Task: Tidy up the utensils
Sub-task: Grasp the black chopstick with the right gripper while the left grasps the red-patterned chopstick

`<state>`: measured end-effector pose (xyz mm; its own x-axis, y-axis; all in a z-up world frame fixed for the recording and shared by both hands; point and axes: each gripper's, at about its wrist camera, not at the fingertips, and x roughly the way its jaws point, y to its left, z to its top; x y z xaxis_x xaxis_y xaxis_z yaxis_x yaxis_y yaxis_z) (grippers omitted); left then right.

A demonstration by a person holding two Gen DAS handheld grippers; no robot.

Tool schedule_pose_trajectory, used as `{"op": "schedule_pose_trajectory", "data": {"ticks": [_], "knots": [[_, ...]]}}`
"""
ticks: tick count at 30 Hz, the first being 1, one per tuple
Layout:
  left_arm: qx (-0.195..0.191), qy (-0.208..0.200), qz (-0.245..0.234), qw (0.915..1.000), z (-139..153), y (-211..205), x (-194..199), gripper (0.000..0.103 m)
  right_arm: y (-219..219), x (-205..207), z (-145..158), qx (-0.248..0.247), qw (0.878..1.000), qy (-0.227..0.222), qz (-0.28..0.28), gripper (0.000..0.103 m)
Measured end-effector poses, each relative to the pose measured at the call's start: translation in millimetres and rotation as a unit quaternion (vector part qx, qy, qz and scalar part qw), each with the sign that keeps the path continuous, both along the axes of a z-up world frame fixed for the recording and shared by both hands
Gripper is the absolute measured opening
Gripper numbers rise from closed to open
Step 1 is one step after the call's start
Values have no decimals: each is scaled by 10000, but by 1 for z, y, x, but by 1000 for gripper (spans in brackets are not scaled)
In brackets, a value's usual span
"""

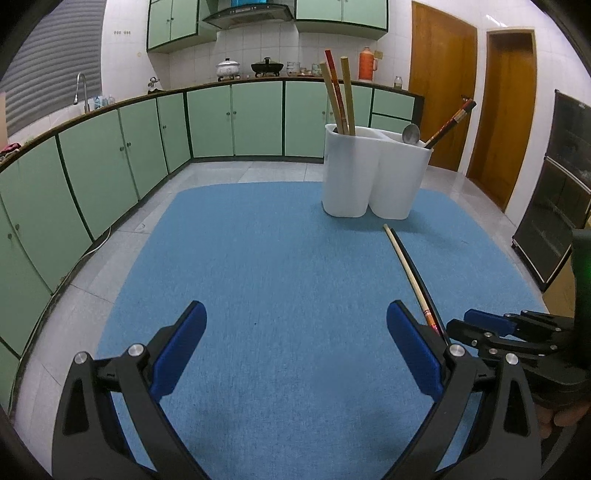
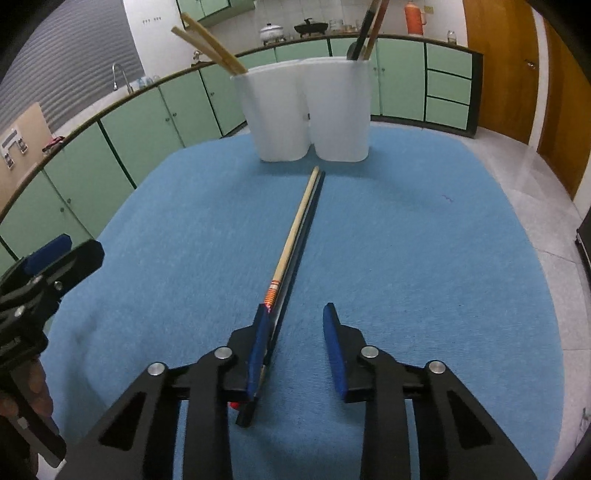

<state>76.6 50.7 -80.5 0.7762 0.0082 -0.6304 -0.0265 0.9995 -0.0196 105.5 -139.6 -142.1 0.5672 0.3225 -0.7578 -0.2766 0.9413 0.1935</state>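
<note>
Home kitchen, green cabinets [image 1: 236, 118] along the wall, range hood [image 1: 247, 14] above them, pots [image 1: 228, 68] on their countertop, sink tap [image 1: 81, 86] at their left end

Black two-finger left gripper with blue pads [image 1: 295, 343] held low and level, jaws spread wide; matching black right gripper with blue pads [image 2: 295, 347] just beside it, jaws parted less widely, angled slightly down toward the surface.
</note>
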Motion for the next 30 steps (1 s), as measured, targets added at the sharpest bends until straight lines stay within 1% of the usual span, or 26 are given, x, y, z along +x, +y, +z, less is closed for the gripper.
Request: {"op": "schedule_pose_trajectory", "data": {"ticks": [3, 10, 13, 15, 18, 21, 25, 30], "knots": [[-25, 16, 1, 10000, -2, 0, 1, 95, 4, 2, -3, -43, 10000, 55, 58, 24], [-53, 27, -2, 10000, -4, -2, 3, 95, 10, 5, -4, -76, 9999, 94, 78, 20], [-56, 43, -21, 10000, -5, -2, 3, 95, 15, 7, -6, -178, 9997, 58, 124, 16], [-49, 63, -32, 10000, -5, -3, 3, 95, 15, 8, -6, -199, 9997, 46, 135, 10], [-51, 101, -53, 9999, -7, -6, 4, 95, 10, 10, -6, -112, 9998, 88, 119, 9], [-70, 131, -92, 9998, -9, -10, 5, 95, -2, 9, -6, -5, 9999, 134, 1, 7], [-98, 179, -208, 9996, -11, -21, 6, 95, -27, 7, -6, 81, 9995, 185, -251, 6], [-199, 307, -482, 9982, -19, -47, 14, 95, -63, 5, -8, 163, 9978, 228, -603, 6]]}}
